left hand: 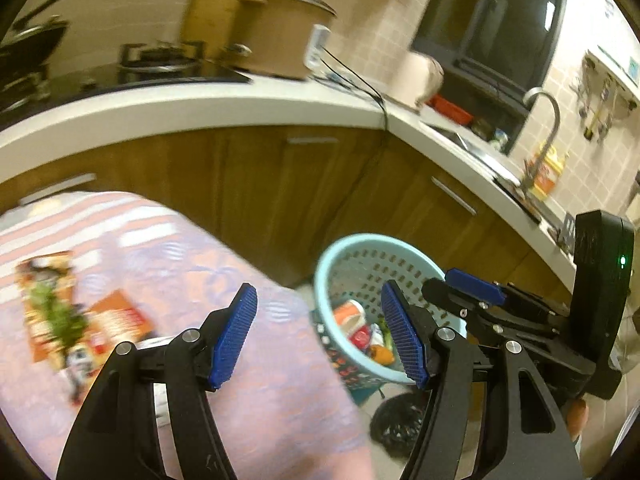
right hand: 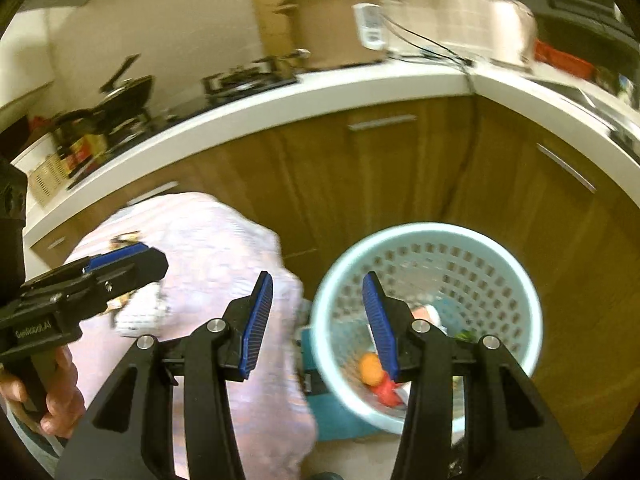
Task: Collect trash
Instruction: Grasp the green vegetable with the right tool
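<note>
A light blue perforated trash basket (left hand: pixel 348 256) (right hand: pixel 500 280) stands on the floor by the wooden cabinets, with several wrappers and an orange piece (right hand: pixel 370 368) inside. My left gripper (left hand: pixel 320 332) is open and empty over the edge of a table with a pink patterned cloth (left hand: pixel 180 280) (right hand: pixel 208 240). Orange snack wrappers (left hand: pixel 52 304) and a white piece lie on the cloth to its left. My right gripper (right hand: pixel 318 320) is open and empty above the basket's rim. It also shows in the left wrist view (left hand: pixel 476 286), and the left gripper shows in the right wrist view (right hand: pixel 120 258).
A white L-shaped counter (left hand: pixel 240 104) carries a gas stove (left hand: pixel 160 60), a large pot (left hand: pixel 280 28), a sink with a faucet (left hand: pixel 548 120) and a microwave (left hand: pixel 492 20). A black trash bag (left hand: pixel 396 420) lies on the floor below the basket. A teal box (right hand: pixel 332 412) sits beside the basket.
</note>
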`<state>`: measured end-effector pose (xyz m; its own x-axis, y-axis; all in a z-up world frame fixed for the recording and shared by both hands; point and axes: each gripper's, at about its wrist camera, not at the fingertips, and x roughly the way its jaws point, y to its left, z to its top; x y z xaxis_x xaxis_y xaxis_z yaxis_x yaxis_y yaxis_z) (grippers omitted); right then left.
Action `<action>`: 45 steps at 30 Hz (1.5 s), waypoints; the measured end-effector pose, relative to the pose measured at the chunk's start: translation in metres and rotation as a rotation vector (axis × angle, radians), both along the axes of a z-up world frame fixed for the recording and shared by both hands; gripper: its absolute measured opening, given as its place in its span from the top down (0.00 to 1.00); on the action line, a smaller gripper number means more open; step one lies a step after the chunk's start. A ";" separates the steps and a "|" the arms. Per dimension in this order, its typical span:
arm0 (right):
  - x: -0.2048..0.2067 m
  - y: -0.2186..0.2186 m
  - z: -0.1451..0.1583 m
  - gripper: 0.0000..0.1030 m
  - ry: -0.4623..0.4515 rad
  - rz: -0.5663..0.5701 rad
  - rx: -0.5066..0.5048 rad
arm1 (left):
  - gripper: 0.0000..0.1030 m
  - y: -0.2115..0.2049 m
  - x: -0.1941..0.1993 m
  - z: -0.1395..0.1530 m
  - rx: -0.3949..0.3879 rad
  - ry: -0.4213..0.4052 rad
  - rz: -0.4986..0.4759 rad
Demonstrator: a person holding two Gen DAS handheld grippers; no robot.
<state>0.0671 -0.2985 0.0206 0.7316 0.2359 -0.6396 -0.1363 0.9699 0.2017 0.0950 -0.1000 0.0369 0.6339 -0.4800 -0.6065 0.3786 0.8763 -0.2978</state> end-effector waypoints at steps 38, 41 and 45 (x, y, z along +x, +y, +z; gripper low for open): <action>0.092 0.299 -0.044 0.58 0.133 0.523 -0.153 | 0.46 0.265 0.071 -0.046 -0.057 0.137 0.362; 0.094 0.302 -0.050 0.77 0.150 0.541 -0.159 | 0.46 0.262 0.079 -0.050 -0.053 0.151 0.338; 0.091 0.296 -0.045 0.81 0.123 0.526 -0.140 | 0.46 0.260 0.083 -0.054 -0.050 0.159 0.312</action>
